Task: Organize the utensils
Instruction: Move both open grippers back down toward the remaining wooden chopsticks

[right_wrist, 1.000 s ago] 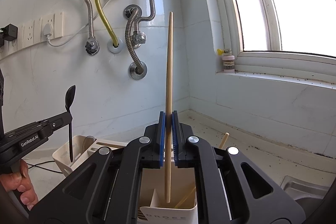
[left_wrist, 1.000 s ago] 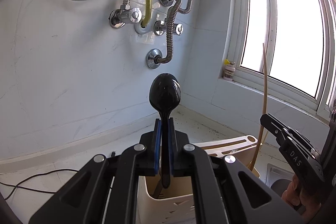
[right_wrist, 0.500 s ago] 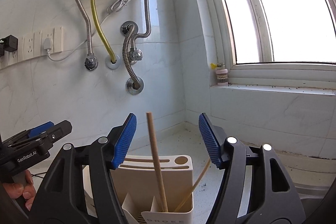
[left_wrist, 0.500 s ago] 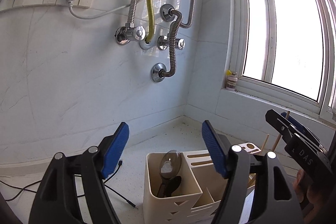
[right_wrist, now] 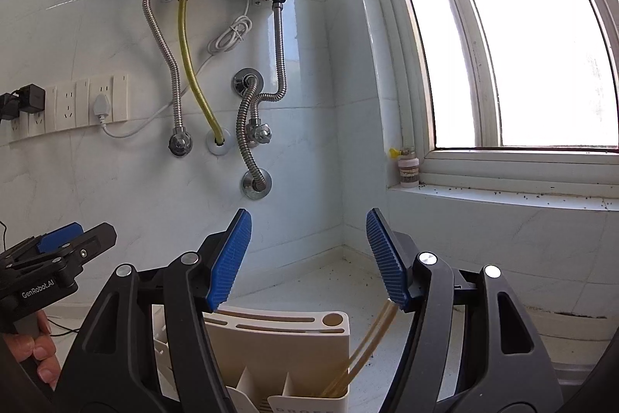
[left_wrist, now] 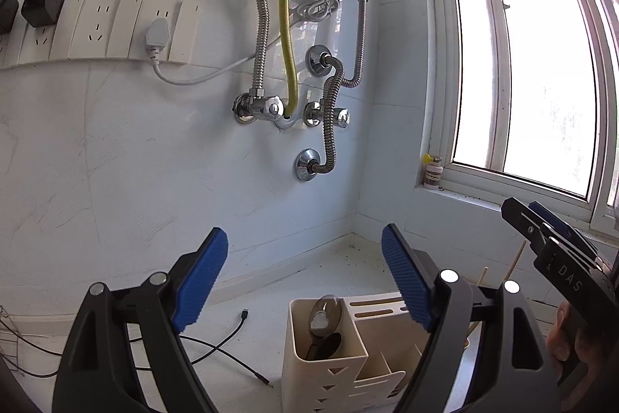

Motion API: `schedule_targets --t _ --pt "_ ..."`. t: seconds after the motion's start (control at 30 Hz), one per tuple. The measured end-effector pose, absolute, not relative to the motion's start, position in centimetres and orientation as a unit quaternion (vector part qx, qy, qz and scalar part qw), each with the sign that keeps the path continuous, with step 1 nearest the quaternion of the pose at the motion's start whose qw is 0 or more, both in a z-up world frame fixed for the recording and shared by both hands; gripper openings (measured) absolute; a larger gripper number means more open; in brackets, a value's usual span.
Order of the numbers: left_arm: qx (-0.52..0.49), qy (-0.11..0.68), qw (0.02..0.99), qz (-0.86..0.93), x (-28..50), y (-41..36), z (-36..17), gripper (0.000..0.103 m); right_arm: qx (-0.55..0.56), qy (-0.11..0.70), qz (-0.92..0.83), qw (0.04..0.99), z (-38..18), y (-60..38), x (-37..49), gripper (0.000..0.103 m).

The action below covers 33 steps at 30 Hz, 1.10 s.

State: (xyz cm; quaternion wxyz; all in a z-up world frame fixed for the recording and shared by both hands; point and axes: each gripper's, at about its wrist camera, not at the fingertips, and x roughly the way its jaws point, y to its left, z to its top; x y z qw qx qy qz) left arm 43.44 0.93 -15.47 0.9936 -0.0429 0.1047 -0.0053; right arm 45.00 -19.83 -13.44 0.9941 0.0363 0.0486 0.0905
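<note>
"DAS" stands on the right claw (left_wrist: pixel 557 250); "GenRobot.AI" stands on the left claw (right_wrist: pixel 73 242); the utensil holder (right_wrist: pixel 286 347) bears unreadable letters.

cream utensil caddy (left_wrist: pixel 325 370), black spoon (left_wrist: pixel 325 345), yellow hose (left_wrist: pixel 288 37), ribbed blue fingers (left_wrist: pixel 201 281)

Matt cream plastic utensil caddy (left_wrist: pixel 325 366); glossy black plastic spoon (left_wrist: pixel 325 345); smooth pale wooden chopsticks (right_wrist: pixel 367 347); ribbed shiny metal hoses (right_wrist: pixel 247 126).

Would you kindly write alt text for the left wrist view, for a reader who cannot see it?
The left gripper, its blue-padded jaws opening and empty, hangs above a cream utensil holder whose nearest compartment holds two spoons. Behind are a white tiled wall with hoses and a window; the right gripper shows at right.
</note>
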Motion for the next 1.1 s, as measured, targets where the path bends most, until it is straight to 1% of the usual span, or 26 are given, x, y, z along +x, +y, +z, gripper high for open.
schedule_targets --t 0.07,0.13,0.2,0.37,0.43,0.47,0.6,0.63,0.73,0.97,1.1 --pt "-0.041 0.097 0.994 0.003 42.5 1.1 -14.9 0.086 0.036 0.043 0.087 0.995 -12.8 -20.1 44.6 0.06" --pt "-0.036 0.088 0.995 0.01 41.4 1.3 -14.2 0.091 0.036 0.041 0.086 0.995 -12.3 -20.3 44.1 0.063" --pt "-0.03 0.079 0.996 0.021 40.3 1.6 -13.6 0.094 0.036 0.04 0.088 0.995 -11.8 -20.3 43.6 0.063" --pt "-0.037 0.078 0.995 0.051 37.5 3.1 -12.0 0.096 0.04 0.053 0.106 0.992 -11.4 -19.5 42.3 0.065" --pt "-0.042 0.082 0.994 0.063 36.1 4.0 -11.4 0.098 0.038 0.055 0.117 0.991 -11.4 -18.7 41.5 0.074" --pt "-0.04 0.087 0.993 0.071 35.5 4.5 -11.2 0.098 0.036 0.059 0.123 0.99 -11.5 -18.3 41.1 0.075" --pt "-0.043 0.124 0.985 0.108 32.8 6.8 -10.7 0.098 0.036 0.078 0.149 0.985 -11.9 -16.4 39.7 0.075" --pt "-0.045 0.136 0.983 0.115 32.1 7.4 -10.7 0.098 0.037 0.085 0.156 0.983 -12.1 -16.0 39.4 0.077" --pt "-0.047 0.175 0.974 0.136 30.1 9.2 -11.4 0.098 0.041 0.107 0.176 0.978 -12.4 -14.5 38.4 0.078" --pt "-0.04 0.255 0.95 0.175 26.0 13.1 -14.2 0.098 0.042 0.182 0.223 0.957 -14.0 -10.8 36.6 0.082" --pt "-0.056 0.297 0.934 0.19 24.1 15.0 -16.3 0.098 0.046 0.217 0.242 0.945 -15.2 -8.8 35.8 0.086"
